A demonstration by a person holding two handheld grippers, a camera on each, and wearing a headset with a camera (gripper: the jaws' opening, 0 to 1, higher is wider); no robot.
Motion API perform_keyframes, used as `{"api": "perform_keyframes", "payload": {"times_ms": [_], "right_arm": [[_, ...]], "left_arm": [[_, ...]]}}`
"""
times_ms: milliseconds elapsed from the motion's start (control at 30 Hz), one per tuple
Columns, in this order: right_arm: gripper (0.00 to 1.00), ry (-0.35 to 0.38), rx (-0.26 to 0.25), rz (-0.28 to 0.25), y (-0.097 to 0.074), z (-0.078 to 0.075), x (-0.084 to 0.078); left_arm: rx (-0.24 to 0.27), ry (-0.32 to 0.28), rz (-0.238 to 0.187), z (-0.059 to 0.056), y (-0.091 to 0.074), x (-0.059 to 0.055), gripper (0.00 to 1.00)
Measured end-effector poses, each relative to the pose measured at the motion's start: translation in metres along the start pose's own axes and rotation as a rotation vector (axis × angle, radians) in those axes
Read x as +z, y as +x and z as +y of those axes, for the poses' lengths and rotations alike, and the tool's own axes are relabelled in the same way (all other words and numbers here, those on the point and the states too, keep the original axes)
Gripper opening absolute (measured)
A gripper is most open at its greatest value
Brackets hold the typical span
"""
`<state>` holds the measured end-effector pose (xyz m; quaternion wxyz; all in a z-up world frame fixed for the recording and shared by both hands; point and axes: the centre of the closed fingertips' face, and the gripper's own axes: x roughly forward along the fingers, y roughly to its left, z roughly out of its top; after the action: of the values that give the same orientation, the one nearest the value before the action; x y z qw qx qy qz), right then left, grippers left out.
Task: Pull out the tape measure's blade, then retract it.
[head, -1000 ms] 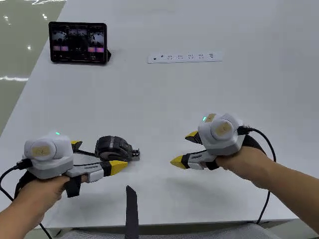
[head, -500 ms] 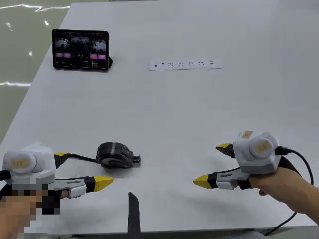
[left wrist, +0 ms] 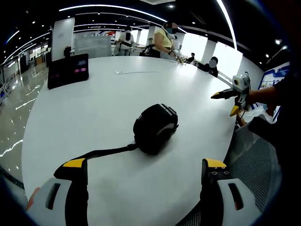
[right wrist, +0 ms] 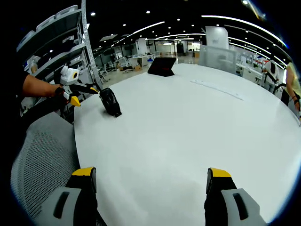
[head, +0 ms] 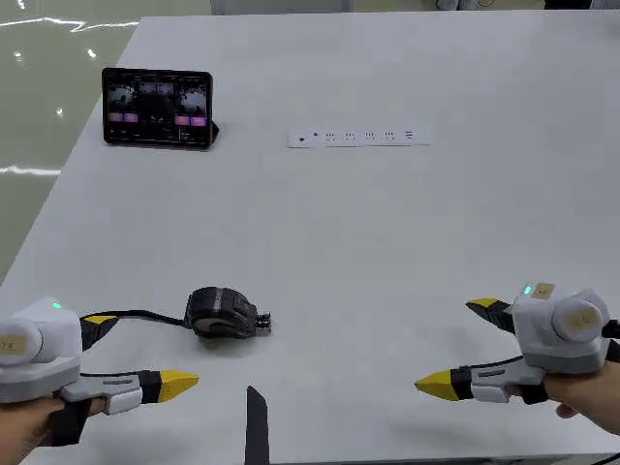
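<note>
The tape measure (head: 225, 312) lies on the white table (head: 387, 223), near the left of its near edge. Its blade is wound in, and only the end hook (head: 263, 325) shows at the case's right end. A limp black strap (head: 136, 315) trails left from the case.

The case looks compact, hard-shelled and fairly dense for its size, so it should sit firm between jaws clamped across its flat sides. On this smooth tabletop it will likely skid if pulled without being pinned. The blade is thin springy steel that will probably snap back hard under its spring. The best hold for drawing it out is a pinch on the small hook tab, which is narrow and easy to slip off. The strap is too floppy to steady anything.

The left gripper (head: 140, 352) hangs released at the near left. Its jaws are spread wide and hold nothing, and the case sits just beyond its tips. The right gripper (head: 455, 346) is likewise spread and empty, well apart to the right. A tablet (head: 157, 94) stands at the far left, and a power strip (head: 358, 138) lies farther along.

A second ago the left jaws bracketed the case and the right gripper was closer to it. Both have since drawn back, outward and toward the near edge. The case seems to lie where it was.
</note>
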<state>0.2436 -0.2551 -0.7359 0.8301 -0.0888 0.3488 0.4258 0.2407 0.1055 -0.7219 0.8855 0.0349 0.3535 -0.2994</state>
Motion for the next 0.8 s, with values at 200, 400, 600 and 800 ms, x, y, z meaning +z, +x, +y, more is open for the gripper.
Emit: {"api": "perform_keyframes", "payload": {"times_ms": [200,400,600,800], "right_arm": [[0.99,0.006,-0.024,0.012,-0.014,-0.008,-0.012],[0.99,-0.053,-0.058,0.025,-0.029,-0.014,-0.019],[0.99,-0.047,-0.068,0.054,-0.041,-0.020,-0.027],[0.99,-0.037,-0.088,0.062,-0.048,-0.029,-0.031]], "left_arm": [[0.007,0.011,-0.008,0.006,-0.011,0.002,0.99],[0.006,0.036,0.001,0.007,-0.015,0.001,0.99],[0.022,0.034,-0.007,0.011,-0.020,0.007,0.99],[-0.001,0.053,-0.005,0.006,-0.025,0.005,0.99]]}}
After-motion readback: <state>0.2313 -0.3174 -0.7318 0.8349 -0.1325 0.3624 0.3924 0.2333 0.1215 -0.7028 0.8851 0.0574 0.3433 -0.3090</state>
